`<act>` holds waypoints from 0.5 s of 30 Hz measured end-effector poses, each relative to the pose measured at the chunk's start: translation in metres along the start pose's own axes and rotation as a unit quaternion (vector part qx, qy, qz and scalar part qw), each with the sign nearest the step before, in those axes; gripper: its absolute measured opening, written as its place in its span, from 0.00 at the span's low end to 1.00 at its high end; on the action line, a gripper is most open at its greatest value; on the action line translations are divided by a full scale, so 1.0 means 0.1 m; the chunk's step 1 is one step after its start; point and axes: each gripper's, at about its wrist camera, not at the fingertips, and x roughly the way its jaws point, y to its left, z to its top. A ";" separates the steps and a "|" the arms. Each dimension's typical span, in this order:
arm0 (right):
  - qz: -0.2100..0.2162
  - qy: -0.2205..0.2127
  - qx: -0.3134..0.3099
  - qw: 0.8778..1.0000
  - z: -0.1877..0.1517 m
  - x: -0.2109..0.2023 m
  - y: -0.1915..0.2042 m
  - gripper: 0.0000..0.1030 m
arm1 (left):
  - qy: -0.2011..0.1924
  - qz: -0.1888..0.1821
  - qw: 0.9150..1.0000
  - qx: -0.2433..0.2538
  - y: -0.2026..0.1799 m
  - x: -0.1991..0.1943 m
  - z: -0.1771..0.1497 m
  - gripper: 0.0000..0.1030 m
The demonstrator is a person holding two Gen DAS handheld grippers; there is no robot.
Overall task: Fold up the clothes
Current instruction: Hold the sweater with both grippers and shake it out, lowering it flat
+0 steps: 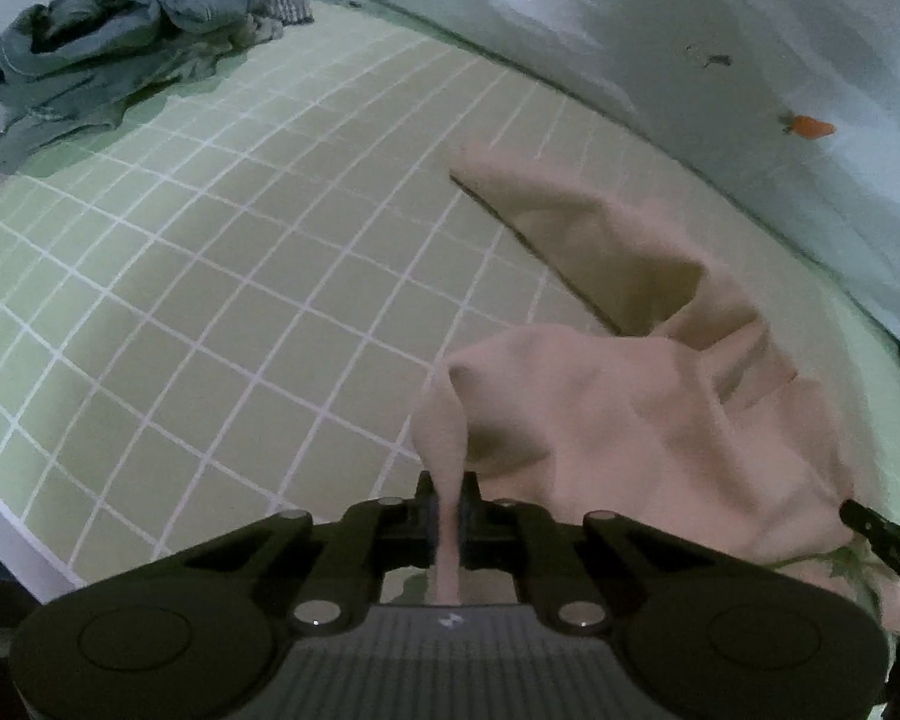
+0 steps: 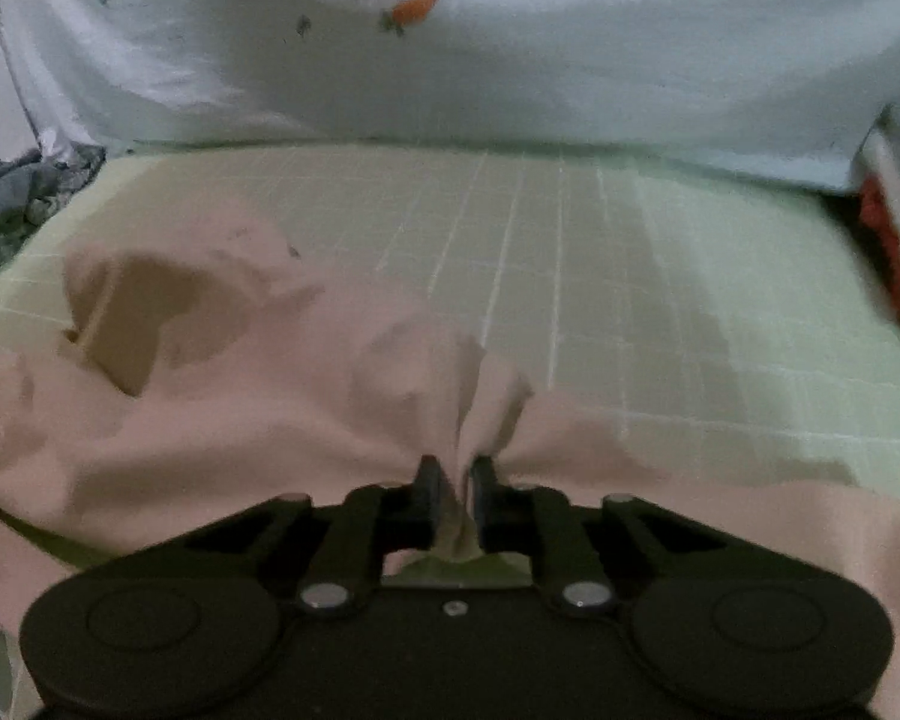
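Both my left gripper (image 1: 448,501) and right gripper (image 2: 453,480) have their fingers clenched on edges of the pink garment (image 1: 630,408), lifting it partly off the gridded table (image 1: 240,276), presumably to spread it for folding.

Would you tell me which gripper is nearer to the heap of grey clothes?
Left, I judge. The left gripper, shut on the pink garment, sees the grey clothes pile clearly across the mat. From the right gripper the pile barely shows at the far left edge.

Dim light; green grid mat (image 1: 222,276), carrot-print sheet (image 2: 510,60) behind.
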 end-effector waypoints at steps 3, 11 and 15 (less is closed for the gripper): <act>-0.004 -0.048 0.008 0.999 -0.04 -0.48 -0.04 0.09 | -0.037 0.005 0.999 0.007 -0.04 -0.30 -0.07 0.05; -0.006 -0.153 0.043 0.987 0.04 -1.52 -0.27 0.09 | -0.116 -0.020 0.993 0.010 -0.13 -1.08 -0.09 0.05; -0.005 -0.210 0.043 0.977 0.32 -1.82 -0.26 0.09 | -0.176 -0.026 0.983 0.033 -0.35 -1.45 0.14 0.05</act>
